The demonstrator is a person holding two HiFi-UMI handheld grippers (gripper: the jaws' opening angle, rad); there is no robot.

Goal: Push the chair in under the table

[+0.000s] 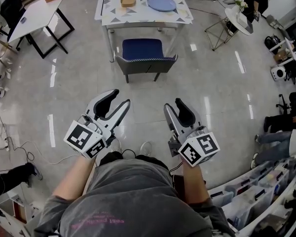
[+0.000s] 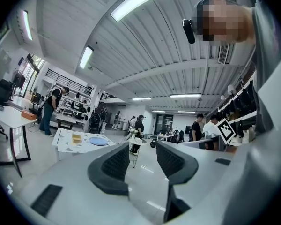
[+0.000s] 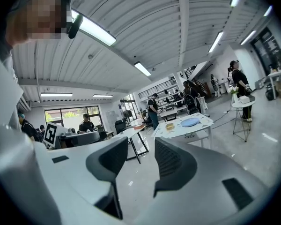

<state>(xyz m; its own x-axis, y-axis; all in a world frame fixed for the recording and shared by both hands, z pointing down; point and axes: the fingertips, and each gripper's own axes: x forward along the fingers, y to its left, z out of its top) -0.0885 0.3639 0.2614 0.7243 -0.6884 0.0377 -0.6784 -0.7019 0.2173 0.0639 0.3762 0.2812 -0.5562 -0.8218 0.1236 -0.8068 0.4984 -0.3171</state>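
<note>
1. Left hand-held gripper (image 1: pixel 121 98), white shell with black ribbed pads and a marker cube: jaws stand well apart, and nothing lies between them in the left gripper view (image 2: pixel 141 151).
2. Right hand-held gripper (image 1: pixel 172 104), same build: jaws likewise spread and empty, as its own view confirms (image 3: pixel 140 146). Both grippers point ahead over the glossy grey floor (image 1: pixel 212 88).
3. Blue-seated chair with a grey padded backrest (image 1: pixel 143 56): stands well apart from both grippers, backrest towards the person, seat mostly clear of the table's near edge.
   - Judged handling: rigid frame, soft upholstery, probably light enough to slide on its legs over the smooth floor.
   - Best contact is likely the backrest's top rail, one gripper near each corner, so that the push stays straight and the chair does not slew.
4. White rectangular table with a triangle-patterned top (image 1: pixel 111 14): carries a yellow bowl (image 1: pixel 128 0) and a round blue plate (image 1: pixel 161 3); a hard knock from the chair could jolt them.
</note>
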